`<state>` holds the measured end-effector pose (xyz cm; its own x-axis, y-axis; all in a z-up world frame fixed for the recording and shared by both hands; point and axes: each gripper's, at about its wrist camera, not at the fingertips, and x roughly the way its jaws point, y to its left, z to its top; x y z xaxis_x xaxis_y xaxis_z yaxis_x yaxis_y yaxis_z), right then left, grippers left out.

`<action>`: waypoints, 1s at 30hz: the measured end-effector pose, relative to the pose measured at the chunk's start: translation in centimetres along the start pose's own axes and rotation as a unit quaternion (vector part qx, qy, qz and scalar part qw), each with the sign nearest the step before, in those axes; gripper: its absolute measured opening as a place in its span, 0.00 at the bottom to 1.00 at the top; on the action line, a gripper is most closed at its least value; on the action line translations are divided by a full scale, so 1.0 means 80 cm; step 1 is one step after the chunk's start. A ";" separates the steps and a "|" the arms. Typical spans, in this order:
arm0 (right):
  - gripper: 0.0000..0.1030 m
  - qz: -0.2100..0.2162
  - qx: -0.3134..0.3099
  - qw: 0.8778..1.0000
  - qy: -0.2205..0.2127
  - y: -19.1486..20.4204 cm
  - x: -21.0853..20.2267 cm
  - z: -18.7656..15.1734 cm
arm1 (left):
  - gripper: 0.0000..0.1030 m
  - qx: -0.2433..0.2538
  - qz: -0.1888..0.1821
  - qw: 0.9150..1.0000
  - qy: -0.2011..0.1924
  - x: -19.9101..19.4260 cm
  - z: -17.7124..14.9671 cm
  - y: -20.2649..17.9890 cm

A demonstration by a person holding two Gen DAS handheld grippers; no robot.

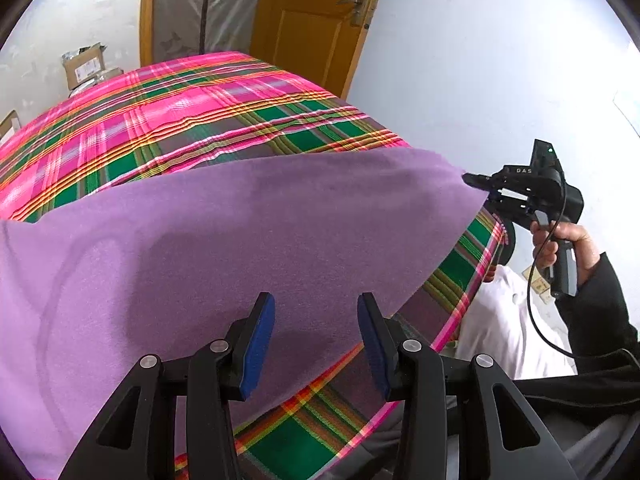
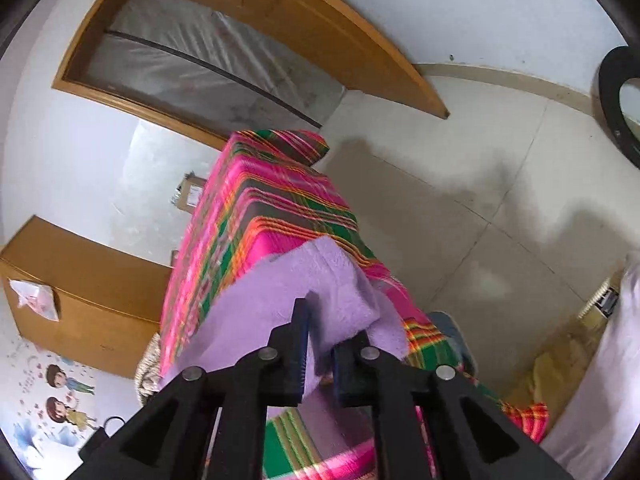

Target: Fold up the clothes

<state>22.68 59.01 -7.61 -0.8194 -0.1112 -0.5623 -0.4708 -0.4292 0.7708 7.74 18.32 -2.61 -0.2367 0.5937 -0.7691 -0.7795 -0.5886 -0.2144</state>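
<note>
a cardboard box (image 1: 83, 66) sits against the wall beyond the far left corner of the counter (image 1: 192, 116), which is draped in a pink, green and orange plaid cloth. a purple cloth (image 1: 240, 236) lies over the near half of the counter, its left part spread flat and running to the left edge and past the frame. nearer the middle, the left gripper (image 1: 316, 344) hovers just above the purple cloth close to the counter's near edge; its blue-padded fingers (image 1: 256, 344) stand moderately wide apart with nothing between them, and the pads press on nothing. behind the counter a wooden door (image 1: 316, 20) stands open beside a doorway hung with clear plastic. toward the right edge of the counter the purple cloth rises to a pulled-out corner, lifted off the plaid and stretched out past the edge. that corner is pinched in the right gripper (image 1: 474, 181), held by a hand (image 1: 560, 244) in a dark sleeve, with a cable trailing from the handle. in the right wrist view the right gripper (image 2: 320, 344) has its fingers (image 2: 298, 344) drawn narrow with a fold of the fleecy purple cloth (image 2: 320, 280) bunched between the pads and draping down on either side. right of the counter something white (image 1: 504, 320) lies low by the floor.
</note>
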 end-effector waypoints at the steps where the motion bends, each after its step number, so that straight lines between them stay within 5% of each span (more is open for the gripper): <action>1: 0.11 0.005 -0.002 1.000 -0.005 0.001 -0.001 0.002 | 0.43 -0.002 0.001 1.000 -0.001 -0.001 0.000 0.001; 9: 0.02 0.046 -0.055 0.997 -0.043 0.027 -0.030 0.009 | 0.43 -0.014 0.009 1.000 -0.009 -0.005 0.006 0.010; 12: 0.03 -0.007 -0.027 1.000 0.007 -0.003 -0.007 0.003 | 0.43 -0.017 0.010 1.000 -0.010 -0.005 0.008 0.014; 14: 0.12 -0.013 0.003 1.000 0.028 -0.025 0.004 -0.004 | 0.43 -0.018 0.012 1.000 -0.008 -0.005 0.008 0.016; 19: 0.22 0.004 0.015 1.000 -0.006 -0.029 -0.010 0.012 | 0.43 -0.020 0.014 1.000 -0.009 -0.005 0.011 0.019; 21: 0.36 0.019 0.008 1.000 -0.015 -0.031 -0.015 0.024 | 0.43 -0.022 0.014 1.000 -0.011 -0.005 0.014 0.020; 30: 0.38 0.040 -0.016 0.996 0.082 -0.035 0.058 0.056 | 0.43 -0.033 0.021 0.999 -0.009 0.001 0.020 0.026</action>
<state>18.77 63.69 -11.03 -0.7884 -0.2887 -0.5432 -0.3943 -0.4407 0.8065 5.17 18.01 -2.12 -0.2795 0.5767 -0.7676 -0.7287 -0.6480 -0.2215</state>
